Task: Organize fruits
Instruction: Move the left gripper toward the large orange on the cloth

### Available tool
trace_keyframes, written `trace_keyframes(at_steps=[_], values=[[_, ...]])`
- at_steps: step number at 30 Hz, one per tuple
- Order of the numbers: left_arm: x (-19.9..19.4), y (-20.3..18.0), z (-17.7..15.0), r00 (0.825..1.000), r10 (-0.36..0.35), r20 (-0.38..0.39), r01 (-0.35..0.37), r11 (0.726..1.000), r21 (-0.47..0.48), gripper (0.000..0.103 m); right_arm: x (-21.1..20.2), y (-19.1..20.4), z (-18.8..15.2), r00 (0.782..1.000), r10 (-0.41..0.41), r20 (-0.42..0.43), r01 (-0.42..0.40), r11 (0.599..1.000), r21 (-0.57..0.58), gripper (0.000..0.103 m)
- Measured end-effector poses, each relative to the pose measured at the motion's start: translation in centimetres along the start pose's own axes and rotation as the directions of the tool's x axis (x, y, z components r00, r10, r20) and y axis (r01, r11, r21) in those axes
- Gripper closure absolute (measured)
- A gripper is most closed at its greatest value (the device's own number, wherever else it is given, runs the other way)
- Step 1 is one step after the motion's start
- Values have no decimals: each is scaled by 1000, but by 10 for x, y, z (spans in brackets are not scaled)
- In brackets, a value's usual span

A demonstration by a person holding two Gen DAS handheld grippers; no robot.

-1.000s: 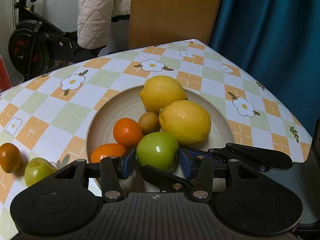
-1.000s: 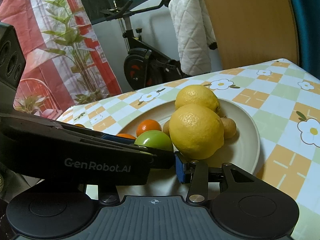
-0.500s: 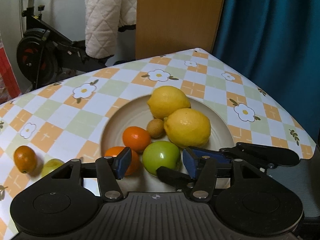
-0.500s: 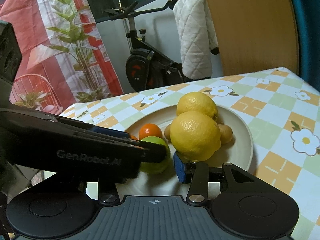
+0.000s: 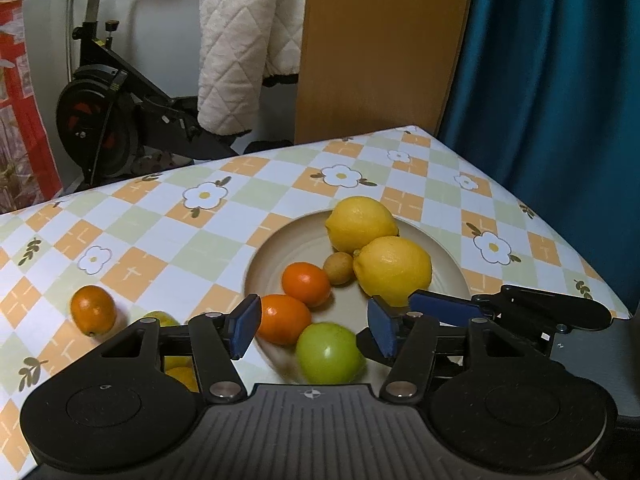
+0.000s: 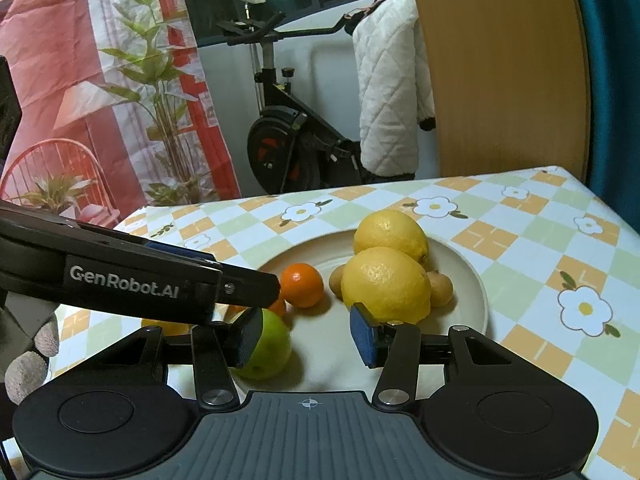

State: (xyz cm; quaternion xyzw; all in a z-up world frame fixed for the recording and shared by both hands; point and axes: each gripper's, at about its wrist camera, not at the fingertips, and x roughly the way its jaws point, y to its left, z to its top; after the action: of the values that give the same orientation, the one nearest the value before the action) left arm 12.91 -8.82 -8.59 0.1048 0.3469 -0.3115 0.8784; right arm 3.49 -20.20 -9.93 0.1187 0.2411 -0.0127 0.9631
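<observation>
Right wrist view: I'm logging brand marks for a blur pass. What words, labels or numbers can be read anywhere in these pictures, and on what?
"GenRobot.AI": white lettering on the side of the black left gripper, seen in the right wrist view.
No other text is readable: the fruit, plate, tablecloth and exercise bike show no legible words or numbers.

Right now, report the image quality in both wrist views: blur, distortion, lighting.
Left wrist view: the green apple is smeared by motion blur along its lower left edge; the lemons stay sharp. Fisheye bends the table edge. Right wrist view: mostly sharp, dim indoor light, soft shadows on the plate; the wooden panel bows outward.
</observation>
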Motion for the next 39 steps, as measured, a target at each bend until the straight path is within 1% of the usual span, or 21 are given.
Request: trace_keyframes(at_steps=[13, 21, 28, 35, 39], values=[[-35, 33, -16, 998, 46, 41, -44, 998, -53, 42, -13, 25, 4, 1000, 4, 5, -3, 998, -64, 58], [-58, 58, -24, 993, 86, 78, -78, 993, -92, 42, -17, 46, 5, 1000, 11, -5, -12, 994, -113, 58], [-72, 79, -34, 991, 103, 86, -94, 990, -110, 42, -16, 61, 7, 1000, 16, -14, -18, 989, -144, 58], [-72, 93, -46, 992, 98, 78, -88, 988, -129, 42, -7, 76, 2, 998, 32, -53, -42, 982, -182, 58], [-66, 97, -51, 994, 79, 69, -68, 987, -143, 42, -2, 85, 1, 997, 42, -67, -55, 977, -206, 58]])
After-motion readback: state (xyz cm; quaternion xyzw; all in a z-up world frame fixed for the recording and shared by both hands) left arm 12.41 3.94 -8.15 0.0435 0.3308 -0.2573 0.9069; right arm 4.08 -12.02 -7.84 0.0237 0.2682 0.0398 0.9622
